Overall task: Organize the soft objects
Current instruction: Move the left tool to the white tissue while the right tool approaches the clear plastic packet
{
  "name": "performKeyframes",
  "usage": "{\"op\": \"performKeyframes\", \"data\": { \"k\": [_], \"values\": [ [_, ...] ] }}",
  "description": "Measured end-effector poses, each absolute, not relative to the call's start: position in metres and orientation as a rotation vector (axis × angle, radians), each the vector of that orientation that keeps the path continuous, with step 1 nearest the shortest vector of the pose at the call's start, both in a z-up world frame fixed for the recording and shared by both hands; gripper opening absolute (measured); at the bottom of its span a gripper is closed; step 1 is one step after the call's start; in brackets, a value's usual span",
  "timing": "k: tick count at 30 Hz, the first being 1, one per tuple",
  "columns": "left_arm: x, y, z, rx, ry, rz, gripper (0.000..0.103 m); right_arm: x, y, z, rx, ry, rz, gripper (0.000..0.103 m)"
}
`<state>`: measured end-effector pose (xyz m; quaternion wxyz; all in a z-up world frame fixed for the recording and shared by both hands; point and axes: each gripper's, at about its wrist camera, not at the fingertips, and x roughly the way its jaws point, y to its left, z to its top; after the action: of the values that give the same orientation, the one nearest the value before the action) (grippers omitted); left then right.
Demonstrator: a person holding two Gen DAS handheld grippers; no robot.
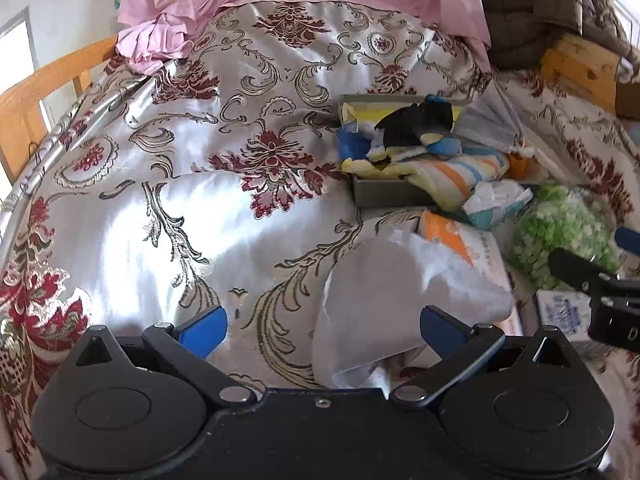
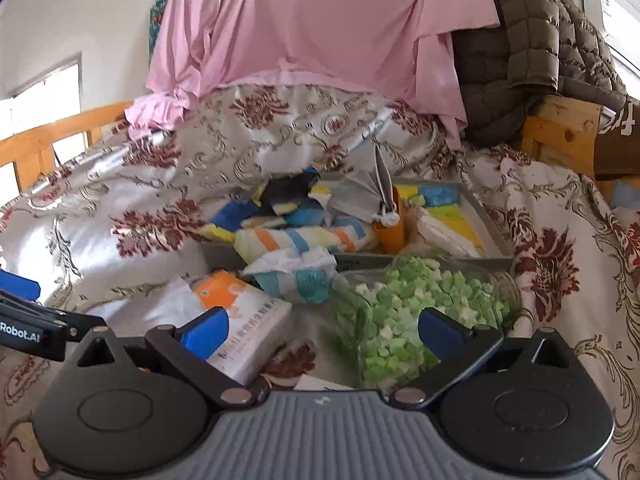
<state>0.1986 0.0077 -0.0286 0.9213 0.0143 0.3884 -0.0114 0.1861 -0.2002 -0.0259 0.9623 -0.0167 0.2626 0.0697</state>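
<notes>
White cloth (image 1: 400,300) lies between your spread left tongs (image 1: 322,330); close on it next. Right tongs (image 2: 322,330) are apart over the green bag (image 2: 420,304).

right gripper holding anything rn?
No: in the right wrist view the right gripper is open, its blue fingers spread apart with only the bag of green foam pieces and the tissue pack lying beyond them.

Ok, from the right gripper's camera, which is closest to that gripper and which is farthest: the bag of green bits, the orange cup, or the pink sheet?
1. The bag of green bits, right at the right gripper, by its right finger.
2. The orange cup, farther ahead, at the grey tray.
3. The pink sheet, hanging at the far end of the bed.
</notes>
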Motion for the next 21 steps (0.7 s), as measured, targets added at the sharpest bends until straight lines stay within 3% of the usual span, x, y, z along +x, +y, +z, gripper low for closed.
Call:
{"op": "performKeyframes", "data": {
  "k": [8, 21],
  "values": [
    [0.199, 0.004, -0.024, -0.002, 0.82, -0.099, 0.102, 0.205, -0.195, -0.02, -0.087, 0.542, 0.121, 0.103],
    [0.227, -0.023, -0.04, 0.181, 0.775, -0.292, 0.102, 0.263, -0.166, -0.026, -0.224, 0.587, 0.244, 0.102]
  ]
}}
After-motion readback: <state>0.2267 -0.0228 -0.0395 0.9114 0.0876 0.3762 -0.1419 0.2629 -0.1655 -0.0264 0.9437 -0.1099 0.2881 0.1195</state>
